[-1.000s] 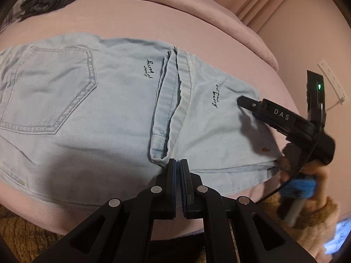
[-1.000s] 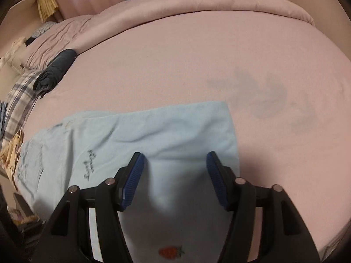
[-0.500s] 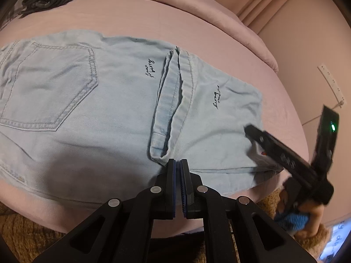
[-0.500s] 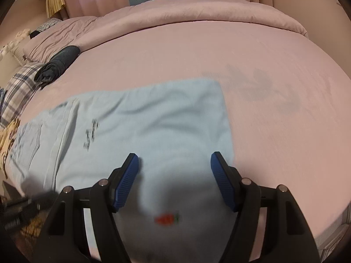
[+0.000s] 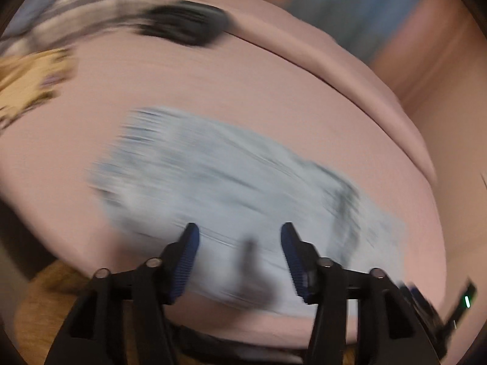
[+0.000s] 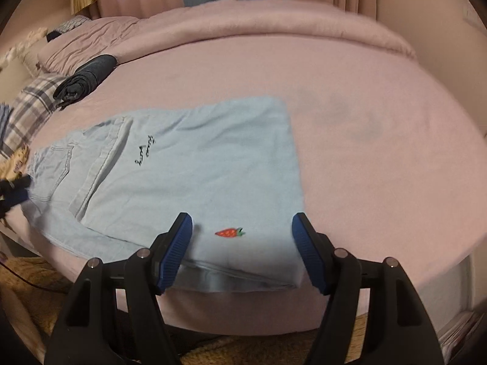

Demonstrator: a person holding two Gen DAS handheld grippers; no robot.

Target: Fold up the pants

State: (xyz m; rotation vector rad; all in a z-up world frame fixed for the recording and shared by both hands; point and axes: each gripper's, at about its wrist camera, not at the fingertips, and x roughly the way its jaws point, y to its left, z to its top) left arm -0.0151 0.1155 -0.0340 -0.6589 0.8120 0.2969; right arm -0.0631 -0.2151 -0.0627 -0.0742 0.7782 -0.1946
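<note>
Light blue denim pants (image 6: 194, 167) lie folded on the pink bed (image 6: 380, 152), with black script and a small red strawberry patch (image 6: 229, 232) near the front edge. Above that front edge my right gripper (image 6: 242, 234) hovers open, holding nothing. The left wrist view is badly motion-blurred. In it the pants (image 5: 243, 188) show as a pale smear, and my left gripper (image 5: 240, 243) stands over their near edge with its jaws opening and nothing between them. The left gripper (image 6: 15, 188) also shows as a dark blur at the pants' left end. The right gripper (image 5: 456, 301) sits at the lower right corner.
A dark rolled garment (image 6: 85, 79) lies at the back left of the bed beside a plaid cloth (image 6: 30, 103). A bunched pink duvet (image 6: 243, 24) runs along the far side. A brown fuzzy rug (image 6: 30, 289) lies below the bed's front edge.
My left gripper went from shut to open and swung fast away from the pants' middle fold, blurring its view. My right gripper drew back toward the front edge, so the strawberry now shows between its fingers.
</note>
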